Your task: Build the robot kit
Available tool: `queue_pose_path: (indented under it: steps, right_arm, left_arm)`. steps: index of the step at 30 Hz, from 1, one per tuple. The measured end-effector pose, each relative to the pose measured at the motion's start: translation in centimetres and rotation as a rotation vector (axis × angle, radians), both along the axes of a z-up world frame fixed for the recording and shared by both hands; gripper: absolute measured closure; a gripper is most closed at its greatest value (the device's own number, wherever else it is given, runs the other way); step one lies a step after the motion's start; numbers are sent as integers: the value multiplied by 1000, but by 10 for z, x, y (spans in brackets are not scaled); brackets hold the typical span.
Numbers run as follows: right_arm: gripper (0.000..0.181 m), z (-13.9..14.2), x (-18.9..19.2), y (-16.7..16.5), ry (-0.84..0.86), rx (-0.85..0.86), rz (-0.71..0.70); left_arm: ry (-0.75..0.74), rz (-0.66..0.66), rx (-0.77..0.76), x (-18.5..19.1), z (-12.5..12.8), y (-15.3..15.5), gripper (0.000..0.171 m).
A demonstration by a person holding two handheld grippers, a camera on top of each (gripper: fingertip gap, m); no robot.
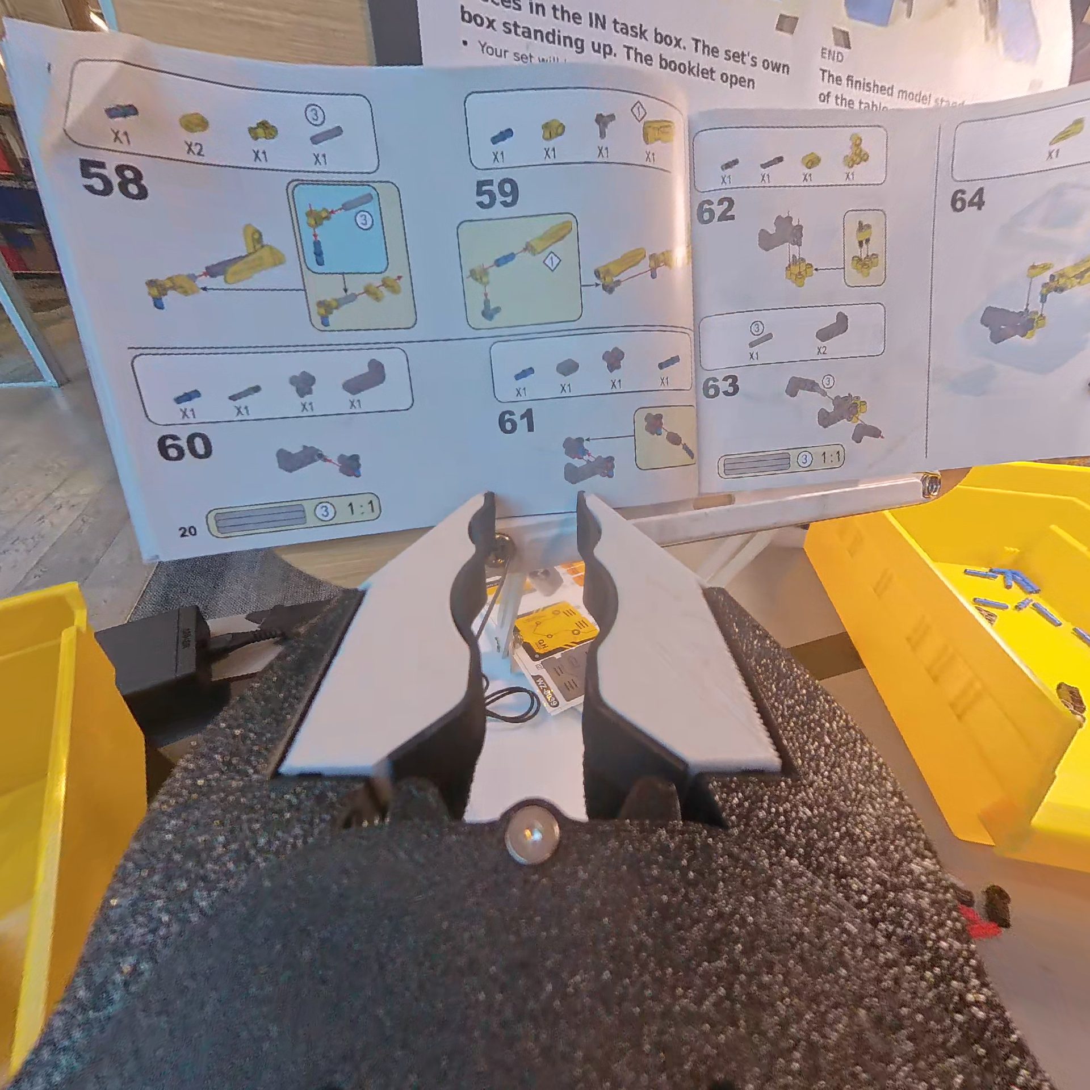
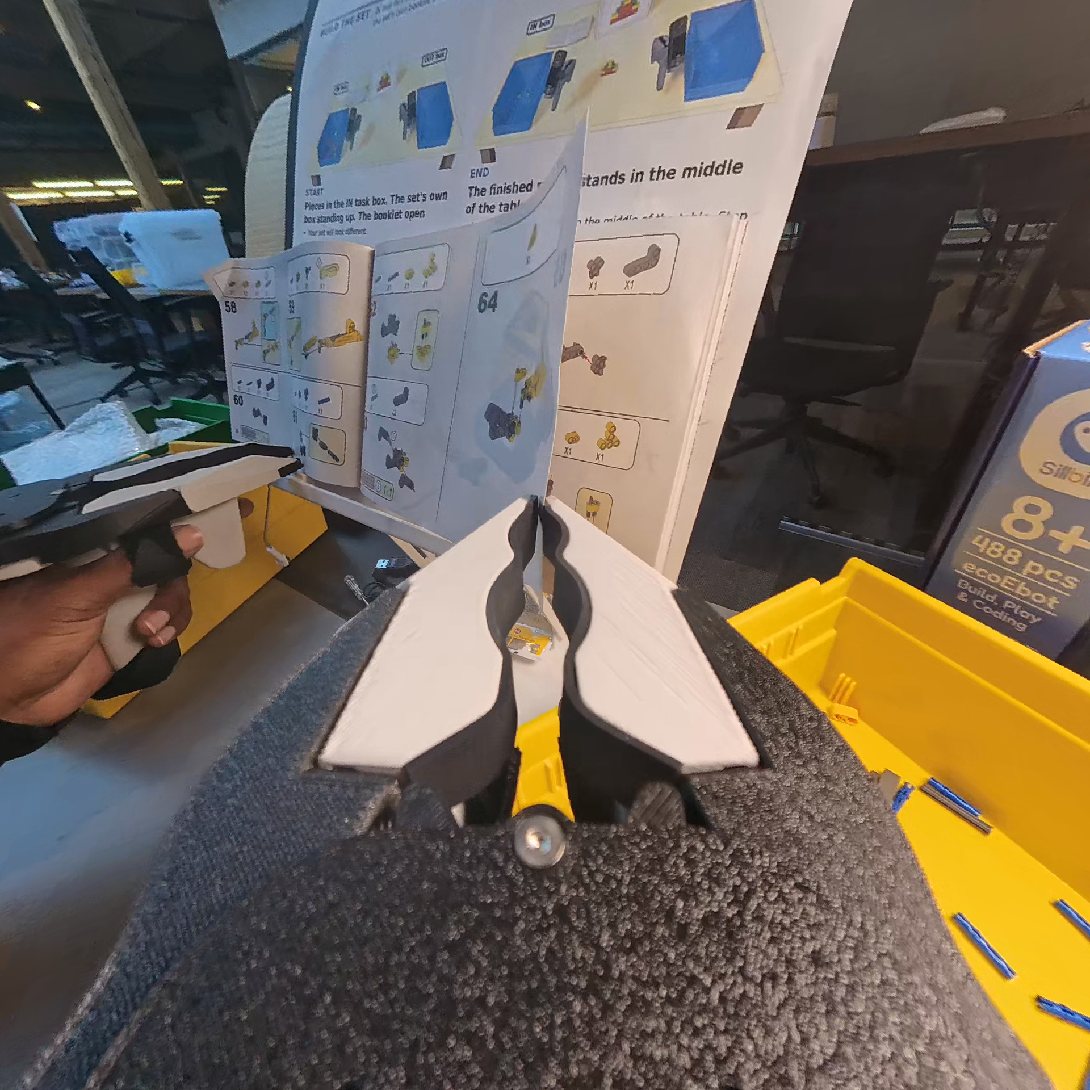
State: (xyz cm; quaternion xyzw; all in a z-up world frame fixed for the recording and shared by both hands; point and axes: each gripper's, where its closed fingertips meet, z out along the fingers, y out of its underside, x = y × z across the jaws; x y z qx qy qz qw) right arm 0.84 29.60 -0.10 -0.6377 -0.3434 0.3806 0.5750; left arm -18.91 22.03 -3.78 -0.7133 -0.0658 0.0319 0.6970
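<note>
An open instruction booklet (image 1: 383, 295) stands on a white stand (image 1: 796, 501). My left gripper (image 1: 534, 507) is open and empty, its tips at the bottom edge of the booklet's left-hand pages, just over the stand's ledge. It also shows in the right wrist view (image 2: 283, 460), held by a hand (image 2: 53, 637). My right gripper (image 2: 538, 507) is shut on the bottom edge of one booklet page (image 2: 519, 365). That page is lifted away from the booklet (image 2: 330, 365) and stands edge-on toward me. It also shows at the right of the left wrist view (image 1: 1014, 265).
A yellow bin (image 1: 944, 678) with blue pins (image 1: 1008, 581) sits right of the stand, also seen below my right gripper (image 2: 885, 666). Another yellow bin (image 1: 41, 737) is at the left. A black adapter (image 1: 165, 655), a printed poster (image 2: 649, 118) behind and a blue box (image 2: 1032, 501) stand nearby.
</note>
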Motion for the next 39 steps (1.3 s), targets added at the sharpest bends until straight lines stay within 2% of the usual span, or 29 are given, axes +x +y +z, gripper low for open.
queue_pose_path:
  steps: [29,39]
  right_arm:
    - [180,-10,0,15,-14,-11,-47]
    - [180,-8,-1,14,-44,87,-117]
  left_arm:
    - [60,21,-17,-5,0,-3,137]
    - [76,22,-20,-7,0,-6,134]
